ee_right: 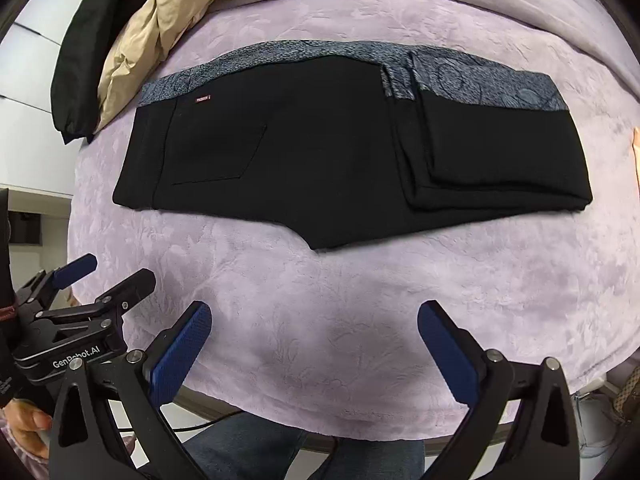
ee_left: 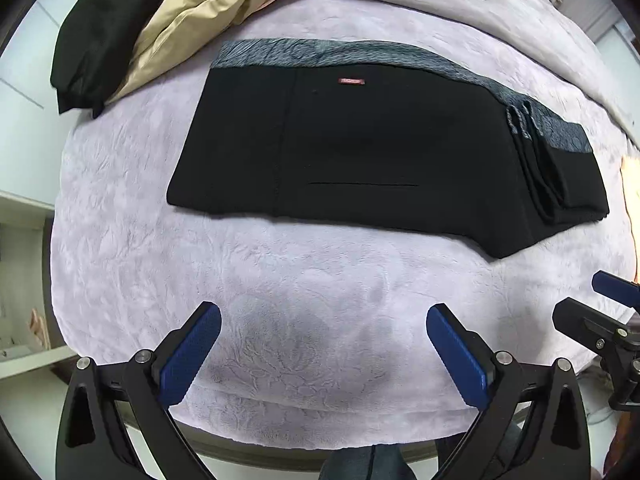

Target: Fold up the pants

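Left gripper point(ee_left: 324, 320) spread wide over the lilac blanket point(ee_left: 280, 280), gripping nothing; right gripper point(ee_right: 314, 320) just as wide, empty too. Beyond them the black pants point(ee_right: 320, 152) lie flat, legs folded back over the right side. Farther off, a tan jacket point(ee_right: 160, 28).

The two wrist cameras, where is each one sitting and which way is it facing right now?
Left wrist: on the left gripper, jaws open, facing across the lavender blanket at the black pants; right gripper at its right edge.
Right wrist: on the right gripper, jaws open, facing the same pants; left gripper at lower left.
Shared: pants, blanket, beige garment.
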### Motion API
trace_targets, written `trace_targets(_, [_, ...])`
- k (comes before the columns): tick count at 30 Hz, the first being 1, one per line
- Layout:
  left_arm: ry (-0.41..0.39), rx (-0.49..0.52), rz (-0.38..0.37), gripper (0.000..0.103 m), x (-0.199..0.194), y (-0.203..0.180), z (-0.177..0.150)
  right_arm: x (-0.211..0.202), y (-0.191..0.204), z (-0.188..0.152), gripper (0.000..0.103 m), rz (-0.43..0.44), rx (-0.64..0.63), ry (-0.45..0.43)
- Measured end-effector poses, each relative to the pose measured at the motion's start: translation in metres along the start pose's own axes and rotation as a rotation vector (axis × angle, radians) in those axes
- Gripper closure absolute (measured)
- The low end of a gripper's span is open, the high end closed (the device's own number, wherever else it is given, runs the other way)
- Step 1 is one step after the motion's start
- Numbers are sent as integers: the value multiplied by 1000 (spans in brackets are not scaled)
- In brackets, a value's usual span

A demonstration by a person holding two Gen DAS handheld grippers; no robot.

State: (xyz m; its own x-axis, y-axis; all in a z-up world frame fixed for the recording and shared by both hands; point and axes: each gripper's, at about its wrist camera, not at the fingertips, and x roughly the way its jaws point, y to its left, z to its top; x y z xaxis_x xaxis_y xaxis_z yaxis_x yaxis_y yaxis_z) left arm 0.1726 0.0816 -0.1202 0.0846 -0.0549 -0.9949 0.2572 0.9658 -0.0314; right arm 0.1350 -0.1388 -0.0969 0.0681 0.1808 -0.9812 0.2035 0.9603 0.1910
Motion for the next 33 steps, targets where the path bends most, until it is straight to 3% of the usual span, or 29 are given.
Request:
trace_targets(10, [23,-103,44,0,5,19,7,10,15,22,0,11,-91,30])
trace_targets(22, [68,-128,73,0,24,6,22,20,-13,40,0,-31,-103,43])
trace_targets(33, [62,-171,104,0,37,9,45,25,-20,47,0,-44,-127,47])
